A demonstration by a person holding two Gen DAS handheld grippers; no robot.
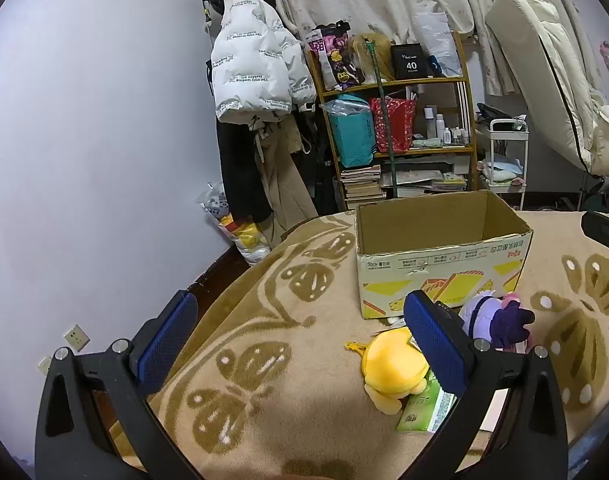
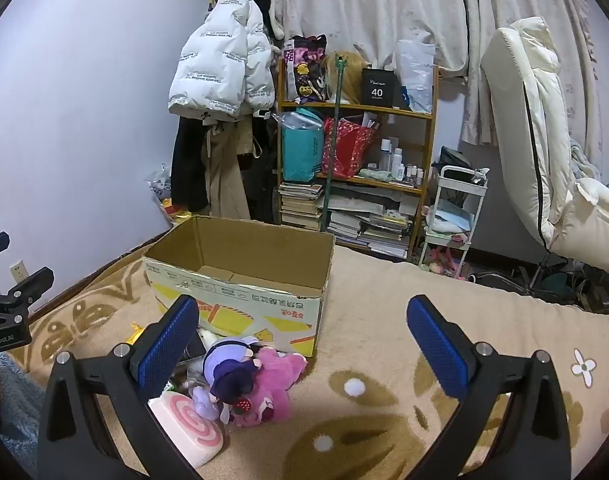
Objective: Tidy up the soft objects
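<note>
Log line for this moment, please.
left gripper: open, empty | right gripper: open, empty | open cardboard box: empty | yellow plush toy, purple plush doll: on blanket

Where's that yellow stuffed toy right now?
The yellow plush lies on the blanket in the left wrist view, just in front of the cardboard box, resting against a green tissue pack, left of the purple doll.

A pale wall point(image 2: 84, 100), patterned curtains point(image 2: 364, 4) and a cluttered wooden shelf point(image 2: 356, 108) stand behind the bed.
</note>
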